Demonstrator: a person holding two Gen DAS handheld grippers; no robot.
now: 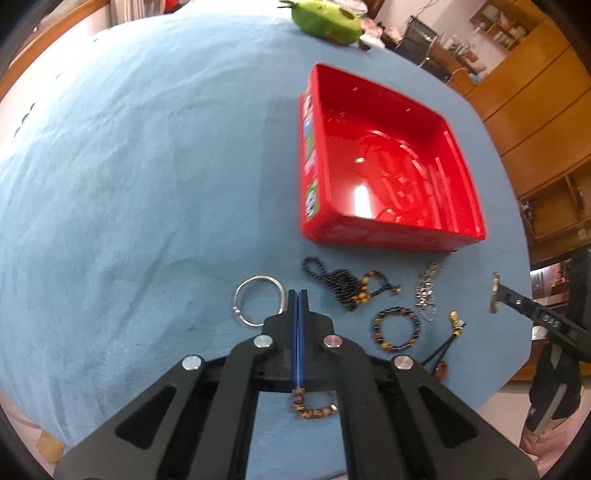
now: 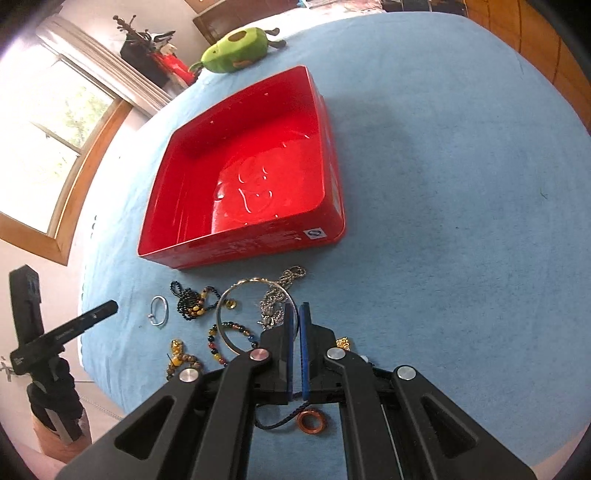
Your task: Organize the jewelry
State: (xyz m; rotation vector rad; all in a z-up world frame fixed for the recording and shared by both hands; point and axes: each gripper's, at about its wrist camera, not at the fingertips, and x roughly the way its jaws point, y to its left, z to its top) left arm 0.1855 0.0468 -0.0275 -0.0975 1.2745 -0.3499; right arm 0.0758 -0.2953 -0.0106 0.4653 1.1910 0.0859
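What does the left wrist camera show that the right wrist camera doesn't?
Left wrist only: colourful labels along one outer wall of the red plastic box. Right wrist only: a bright wood-framed window, and the thin silver bangle as a full hoop in the right gripper. Both: the box, the green avocado plush toy, and beaded jewellery on the blue tablecloth.

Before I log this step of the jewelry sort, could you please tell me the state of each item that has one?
red box: open, nothing inside
right gripper: shut on the large bangle
large bangle: gripped at its rim, apparently lifted
left gripper: shut, holding nothing
small silver ring: flat on the cloth, outside the box
beaded bracelet: flat on the cloth, outside the box
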